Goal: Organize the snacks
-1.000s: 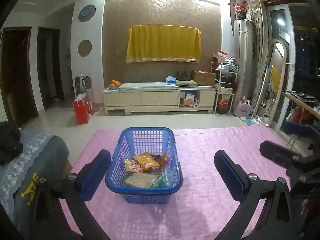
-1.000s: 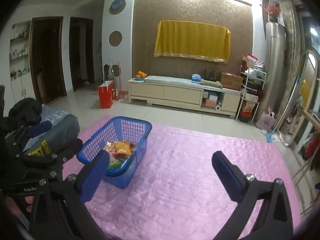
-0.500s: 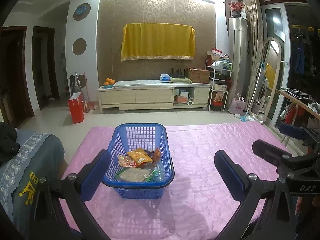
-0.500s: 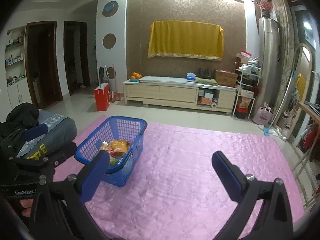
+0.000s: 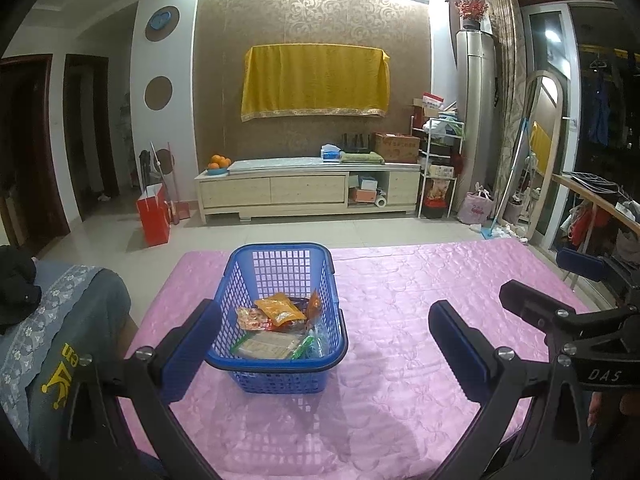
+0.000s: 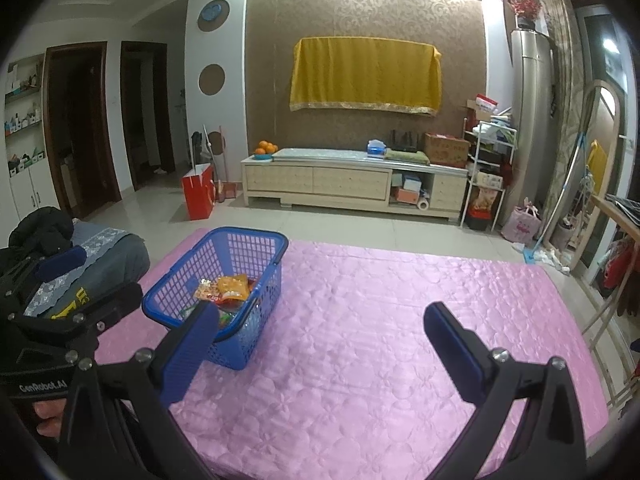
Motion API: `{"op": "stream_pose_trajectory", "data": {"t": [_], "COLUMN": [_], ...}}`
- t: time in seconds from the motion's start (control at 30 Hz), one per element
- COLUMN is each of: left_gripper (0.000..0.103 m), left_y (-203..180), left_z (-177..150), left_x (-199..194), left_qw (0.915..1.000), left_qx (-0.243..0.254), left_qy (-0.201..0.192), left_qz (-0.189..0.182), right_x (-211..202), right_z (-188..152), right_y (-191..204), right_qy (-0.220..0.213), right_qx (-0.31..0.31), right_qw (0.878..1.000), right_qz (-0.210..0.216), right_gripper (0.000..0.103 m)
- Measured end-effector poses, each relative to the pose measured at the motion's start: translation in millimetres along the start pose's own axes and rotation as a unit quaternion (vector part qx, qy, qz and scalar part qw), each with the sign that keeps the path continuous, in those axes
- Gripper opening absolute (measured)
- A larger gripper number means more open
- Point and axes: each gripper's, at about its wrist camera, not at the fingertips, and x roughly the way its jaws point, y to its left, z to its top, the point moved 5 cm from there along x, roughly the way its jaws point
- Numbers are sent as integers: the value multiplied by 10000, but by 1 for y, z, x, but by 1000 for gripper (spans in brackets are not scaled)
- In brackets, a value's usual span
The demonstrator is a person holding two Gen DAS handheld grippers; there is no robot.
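Note:
A blue plastic basket (image 5: 280, 264) stands on the pink quilted table cover (image 5: 400, 320), holding several snack packets: an orange packet (image 5: 279, 309) on top and a pale flat packet (image 5: 266, 346) below. My left gripper (image 5: 324, 340) is open, held back from the basket's near rim with nothing between its fingers. In the right wrist view the basket (image 6: 236, 252) sits to the left, with the orange packet (image 6: 232, 286) showing inside. My right gripper (image 6: 320, 340) is open and empty over bare cover to the basket's right. The right gripper's body also shows at the right edge of the left wrist view.
A grey-blue cushion (image 5: 44, 320) with a black garment lies left of the table. Beyond the far edge is tiled floor, a red bag (image 5: 154, 214), a long TV cabinet (image 5: 308, 190) and a cluttered shelf rack (image 5: 438, 160). A wooden rail (image 5: 592, 196) runs at right.
Both grippers have drawn back and risen a little, so the basket looks smaller and farther off. They stay open and empty; the basket and its packets have not moved.

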Motion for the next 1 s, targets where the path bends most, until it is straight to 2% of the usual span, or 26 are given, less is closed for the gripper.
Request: {"op": "stream_pose_trajectory", "data": {"t": [1.0], "left_gripper": [102], "left_y": [-3], "left_z": [-2], "left_x": [-6], "left_qw": [9999], "left_qx": [-39], "left_qy": [119], "left_qz": [79], "right_x": [-4], "right_z": [-4], "right_y": [3], "right_qy": [110], "right_qx": [45], "right_qw": [9999], "right_qz": [109], "right_gripper": [103]}}
